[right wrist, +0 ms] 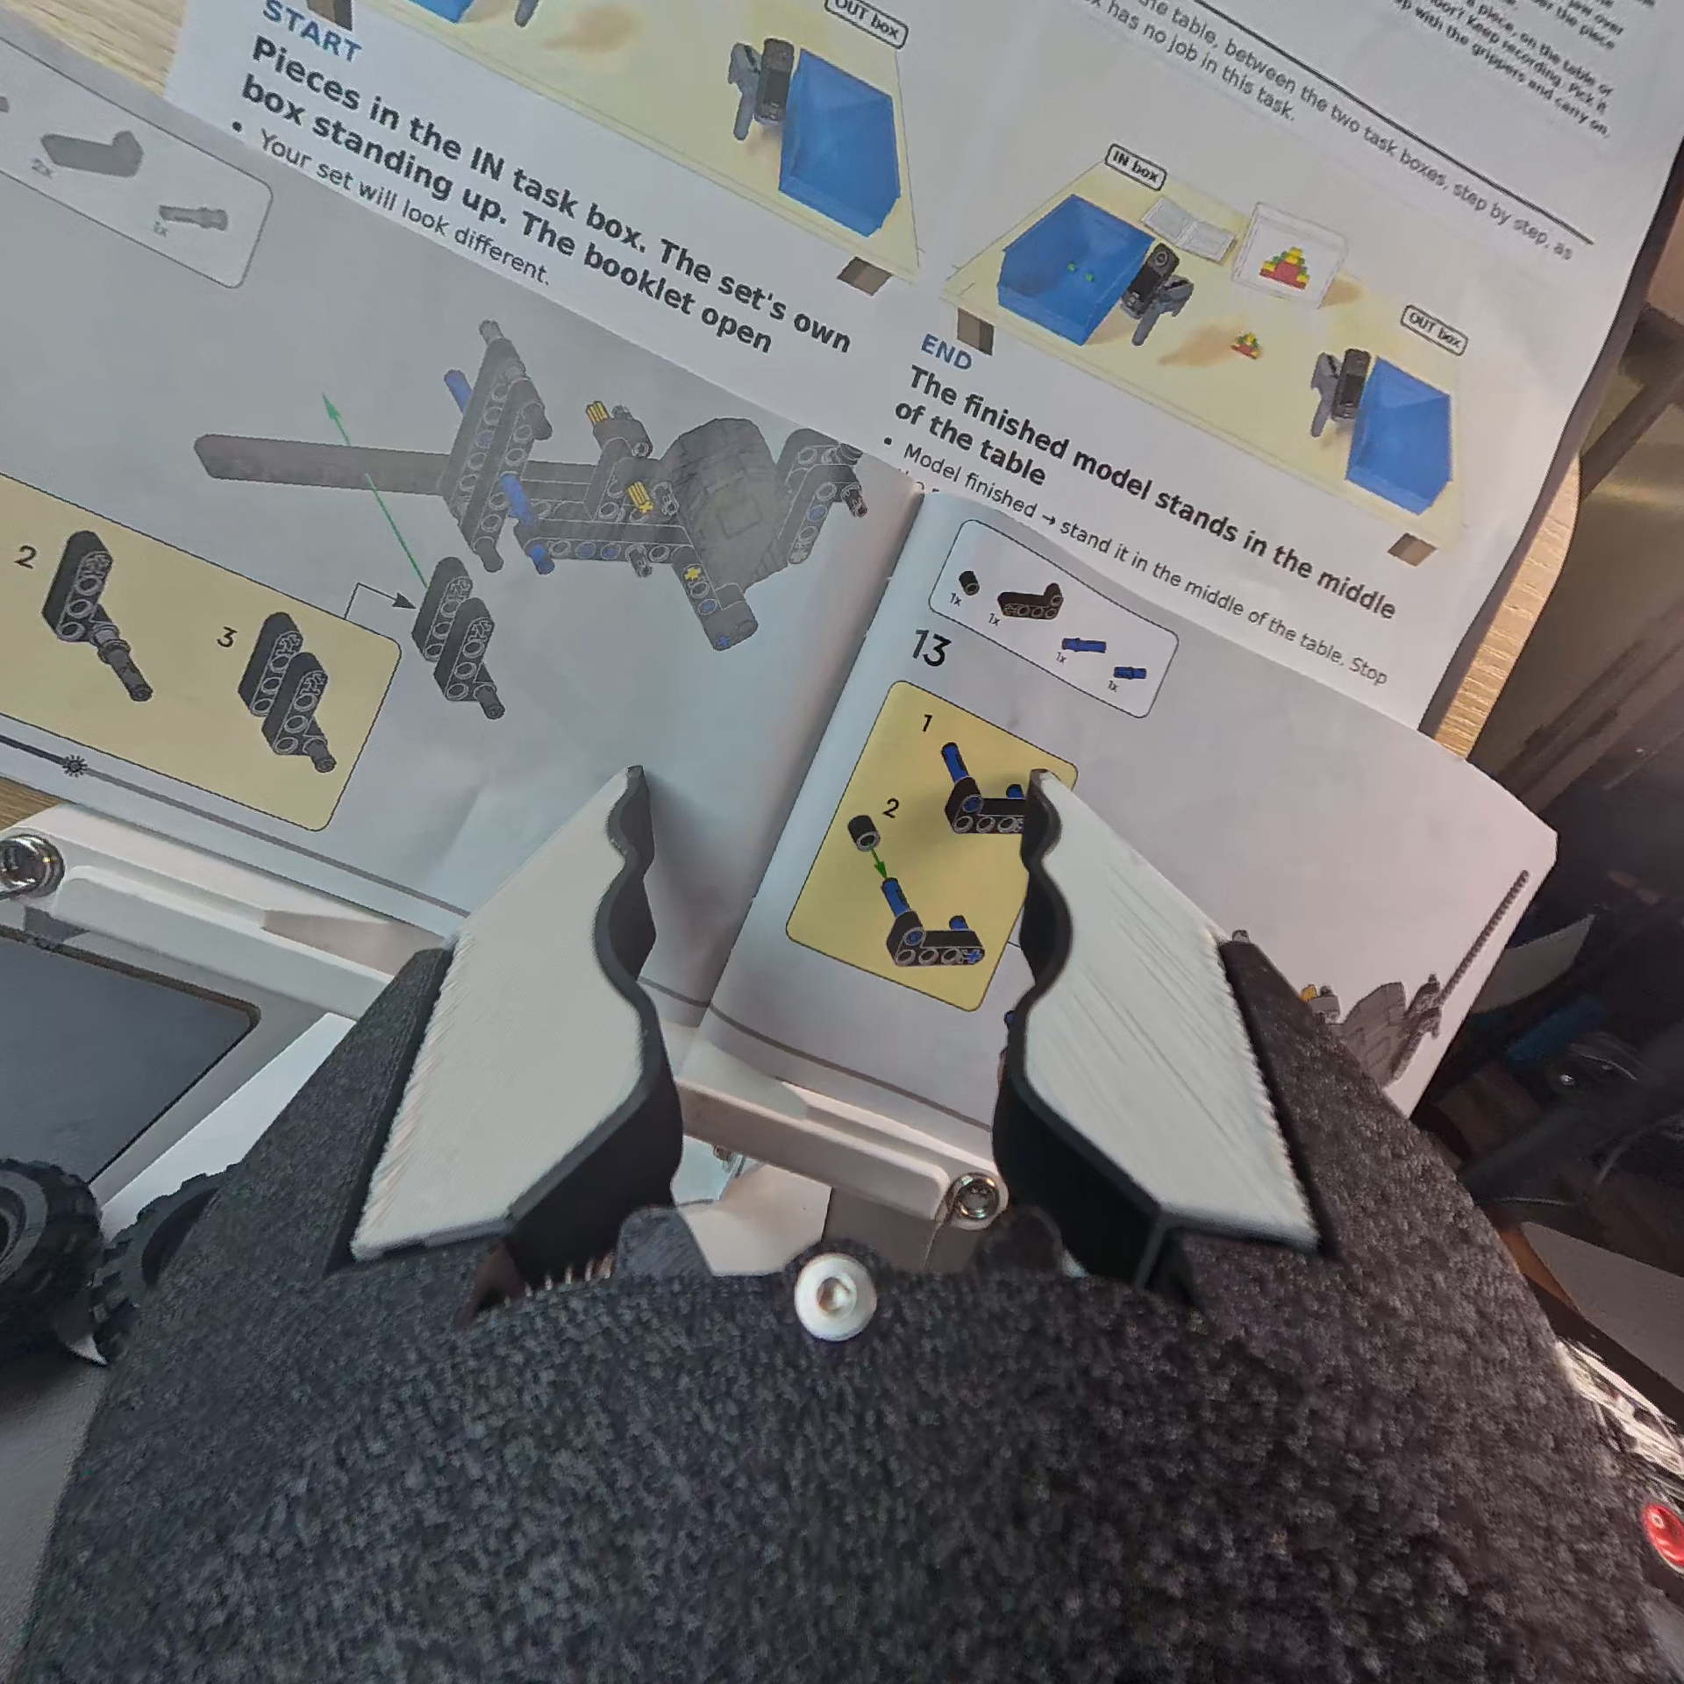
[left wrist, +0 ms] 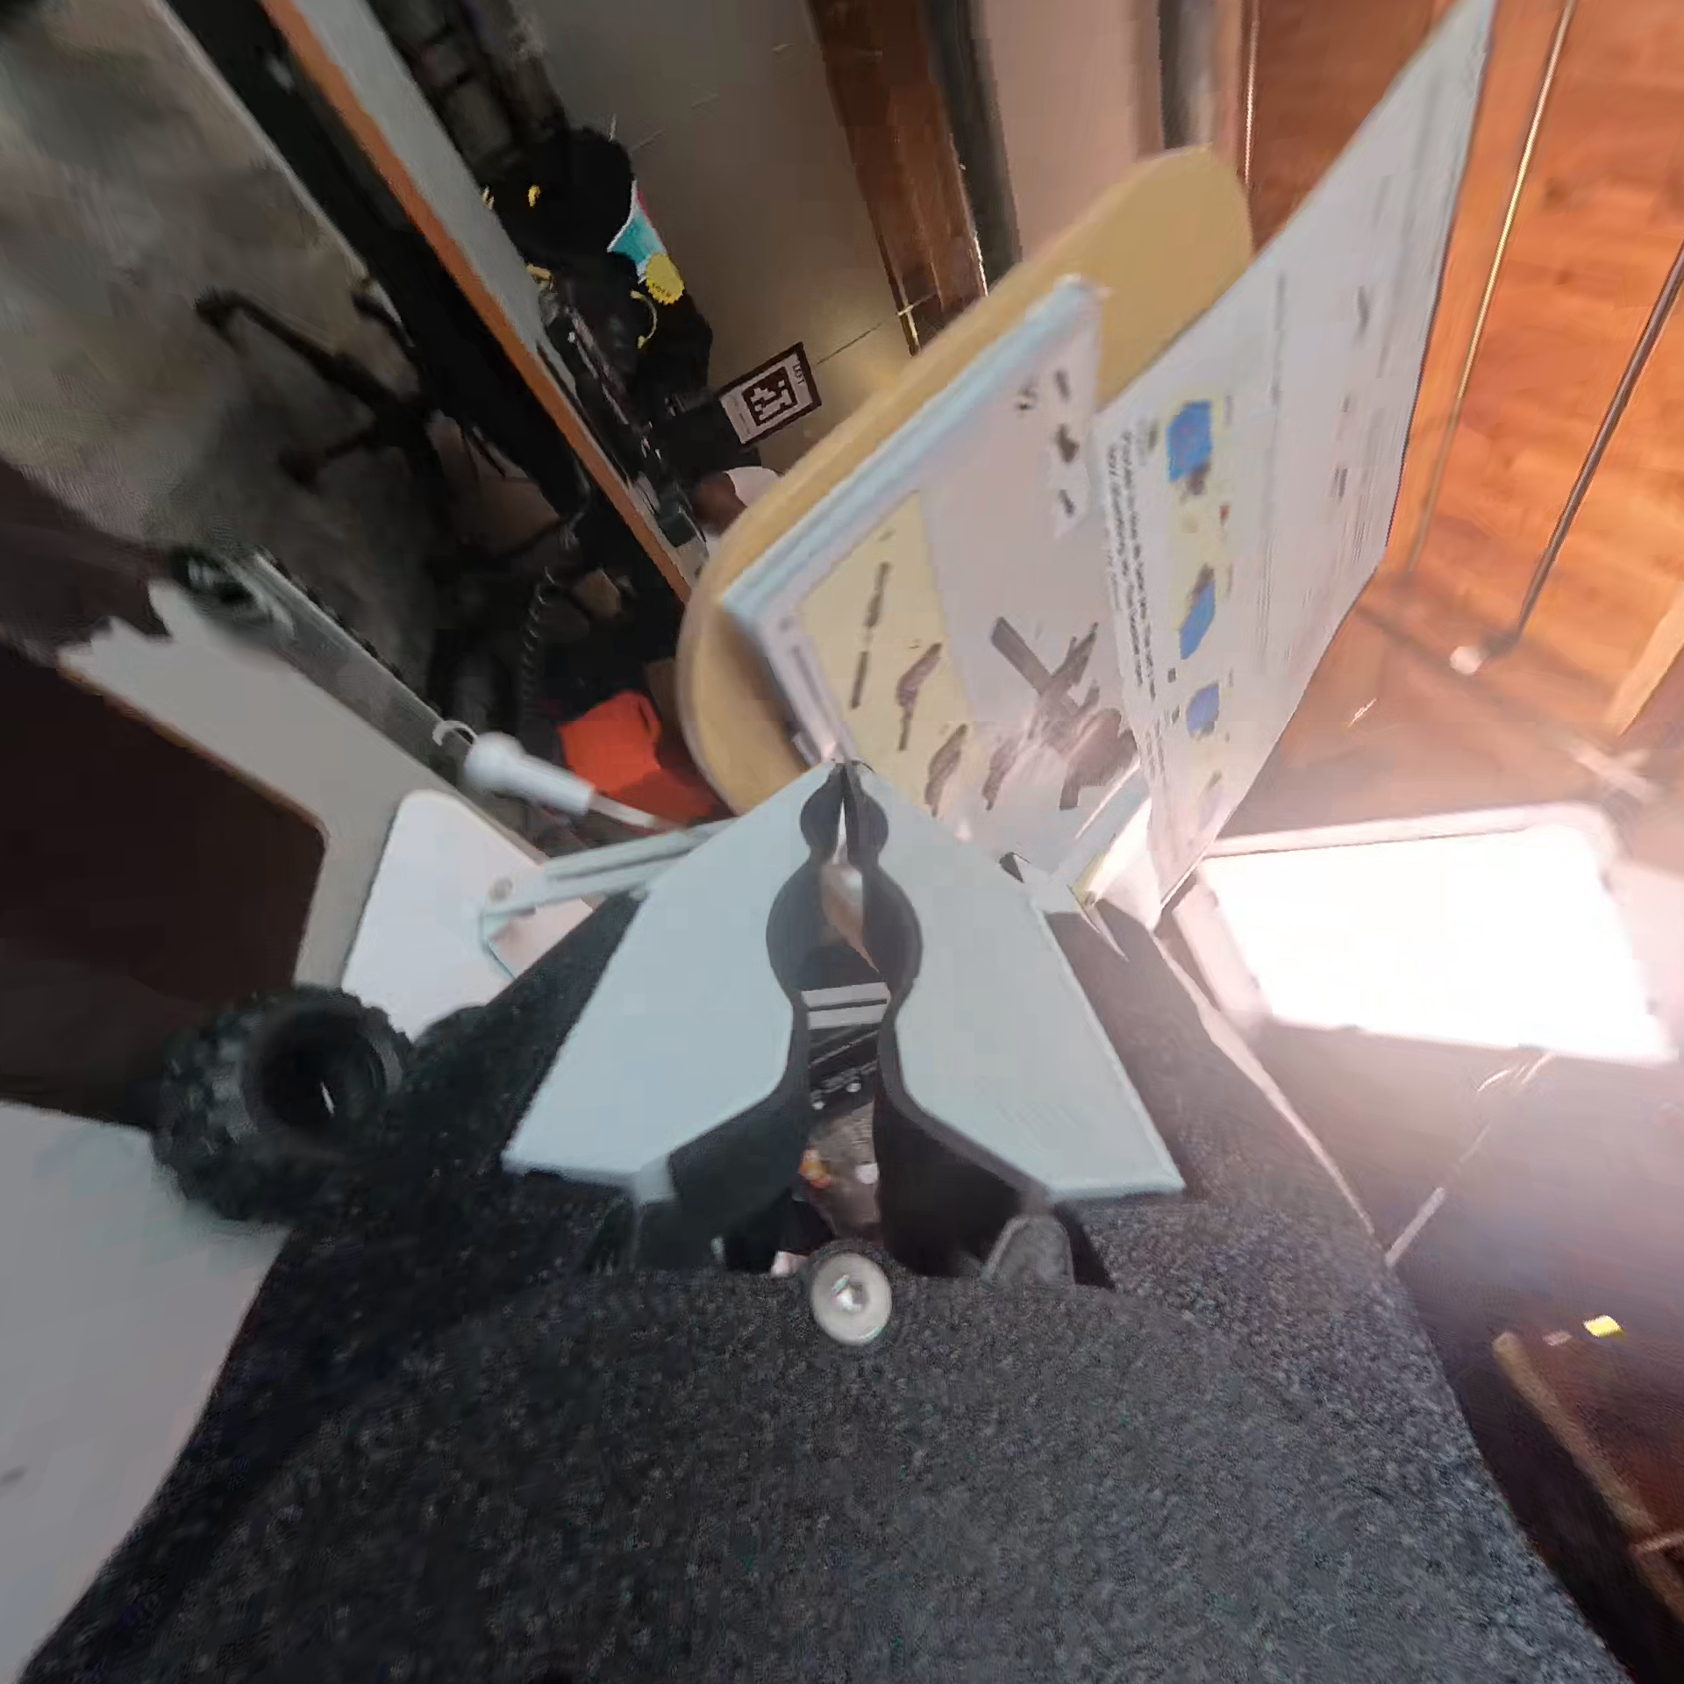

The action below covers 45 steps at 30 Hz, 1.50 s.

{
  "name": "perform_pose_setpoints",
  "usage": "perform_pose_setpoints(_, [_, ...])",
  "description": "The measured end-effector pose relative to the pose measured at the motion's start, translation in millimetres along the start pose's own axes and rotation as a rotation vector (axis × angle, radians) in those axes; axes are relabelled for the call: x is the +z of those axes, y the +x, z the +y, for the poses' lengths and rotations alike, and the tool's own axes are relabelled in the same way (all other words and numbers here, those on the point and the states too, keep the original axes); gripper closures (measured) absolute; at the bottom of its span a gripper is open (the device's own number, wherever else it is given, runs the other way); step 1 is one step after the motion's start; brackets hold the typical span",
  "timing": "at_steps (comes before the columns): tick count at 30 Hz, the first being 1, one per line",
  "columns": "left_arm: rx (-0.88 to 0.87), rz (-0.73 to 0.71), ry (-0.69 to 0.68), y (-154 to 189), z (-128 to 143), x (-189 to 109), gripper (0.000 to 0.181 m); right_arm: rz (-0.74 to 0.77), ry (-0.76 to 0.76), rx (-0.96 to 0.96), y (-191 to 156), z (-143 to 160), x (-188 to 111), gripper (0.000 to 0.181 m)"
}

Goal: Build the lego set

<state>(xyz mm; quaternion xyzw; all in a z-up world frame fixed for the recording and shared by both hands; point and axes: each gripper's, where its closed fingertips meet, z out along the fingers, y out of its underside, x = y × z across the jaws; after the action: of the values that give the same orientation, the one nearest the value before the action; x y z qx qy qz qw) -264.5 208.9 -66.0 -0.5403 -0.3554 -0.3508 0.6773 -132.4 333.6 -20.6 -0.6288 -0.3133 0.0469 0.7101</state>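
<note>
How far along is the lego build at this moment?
Done: nothing assembled shows. The open instruction booklet stands propped up, and black knobbly rubber tyres lie loose. In hand: the left tool is shut, its hold unclear; the right tool is open and empty, facing the booklet. Left: apparently most of the assembly.

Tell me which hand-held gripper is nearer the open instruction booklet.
Left, likely. The left hand-held gripper is shut with its tips at the lower corner of the booklet; the right hand-held gripper hangs open, facing its pages from slightly back.
</note>
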Motion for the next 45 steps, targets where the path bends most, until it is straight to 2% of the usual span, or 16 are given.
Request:
perform_pose_setpoints(1, [0.161,0.009,-0.011,16,-5,2,0.181,0.001,0.003,-0.002,0,0,0,0.1])
perform_pose_setpoints(4, [0.618,0.007,-0.179,51,6,20,0.181,-0.006,0.008,0.007,0,0,1,0.1])
perform_pose_setpoints(6, [0.728,-0.023,-0.249,56,5,26,0.181,-0.013,0.002,0.016,0,1,1,0.1])
perform_pose_setpoints(9, [0.424,-0.046,-0.255,48,-3,13,0.161,-0.024,-0.002,0.019,1,1,1,0.1])
perform_pose_setpoints(15, [-0.31,0.037,-0.308,11,57,-13,0.112,-0.018,-0.004,0.029,1,1,2,0.1])
perform_pose_setpoints(19, [-0.593,0.022,-0.201,-20,77,-5,0.096,-0.017,-0.009,0.035,1,2,2,0.1])
perform_pose_setpoints(21, [-0.733,0.023,-0.091,-36,71,2,0.104,-0.016,-0.01,0.037,2,2,2,0.1])
perform_pose_setpoints(24, [-0.736,0.082,0.054,-43,39,9,0.17,-0.019,-0.016,0.038,2,2,2,0.1])
perform_pose_setpoints(27, [-0.468,0.092,0.075,-21,3,10,0.181,-0.024,-0.013,0.032,2,2,2,0.1])
perform_pose_setpoints(30, [0.012,-0.005,-0.042,5,-5,16,0.18,-0.021,-0.002,0.032,2,3,3,0.101])
perform_pose_setpoints(32, [0.243,-0.044,-0.111,17,-2,23,0.18,-0.026,-0.003,0.04,1,3,3,0.104])
perform_pose_setpoints(34, [0.49,-0.054,-0.19,31,7,34,0.179,-0.031,-0.001,0.043,0,4,3,0.106])
perform_pose_setpoints(37, [1.005,-0.031,-0.349,50,38,49,0.179,-0.042,0.002,0.043,0,4,3,0.107])
perform_pose_setpoints(40, [1.448,0.043,-0.541,46,75,53,0.176,-0.055,0.003,0.05,1,5,3,0.106])
perform_pose_setpoints(43, [1.747,0.078,-0.675,36,90,51,0.177,-0.072,0.003,0.038,2,5,3,0.104])
perform_pose_setpoints(45, [1.751,0.063,-0.708,36,89,51,0.177,-0.084,0.0,0.031,3,7,2,0.099])
